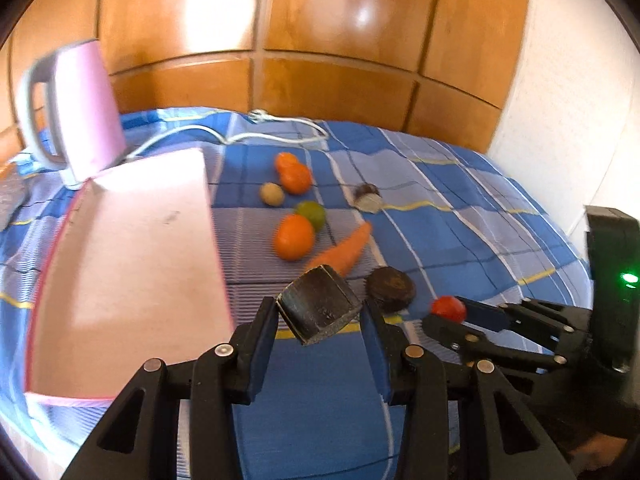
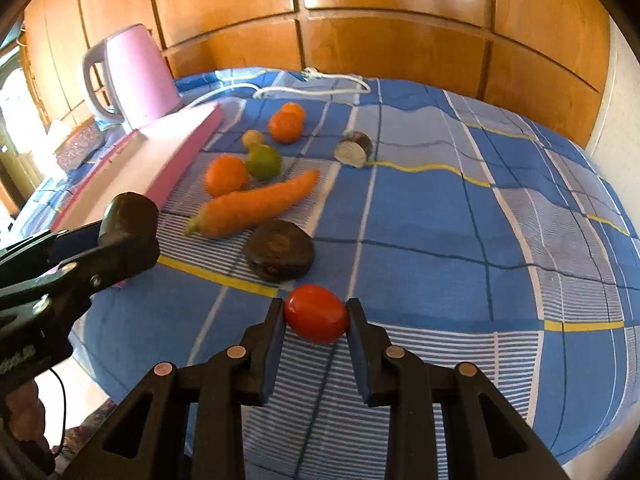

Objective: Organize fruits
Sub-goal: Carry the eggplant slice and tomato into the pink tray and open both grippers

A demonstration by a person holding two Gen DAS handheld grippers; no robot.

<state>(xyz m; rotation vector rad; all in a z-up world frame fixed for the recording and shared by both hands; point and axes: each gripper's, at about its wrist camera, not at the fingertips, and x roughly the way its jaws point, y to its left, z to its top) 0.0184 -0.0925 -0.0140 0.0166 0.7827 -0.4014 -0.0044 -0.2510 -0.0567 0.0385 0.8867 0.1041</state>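
My left gripper (image 1: 320, 312) is shut on a dark brown cut piece (image 1: 318, 304) and holds it above the blue checked cloth; it also shows in the right wrist view (image 2: 128, 220). My right gripper (image 2: 316, 316) is shut on a red tomato (image 2: 318, 314), low over the cloth; the tomato also shows in the left wrist view (image 1: 449, 308). On the cloth lie a carrot (image 2: 256, 204), a dark round piece (image 2: 280, 250), three oranges (image 2: 226, 176), a green lime (image 2: 264, 162), a small tan fruit (image 2: 253, 138) and a brown and white cut piece (image 2: 354, 149).
A pink tray (image 1: 128, 264) lies at the left. A pink kettle (image 2: 136, 76) stands behind it, its white cord (image 2: 312, 84) trailing across the back. Wooden panels rise behind the table. The cloth's edge drops off at the front left.
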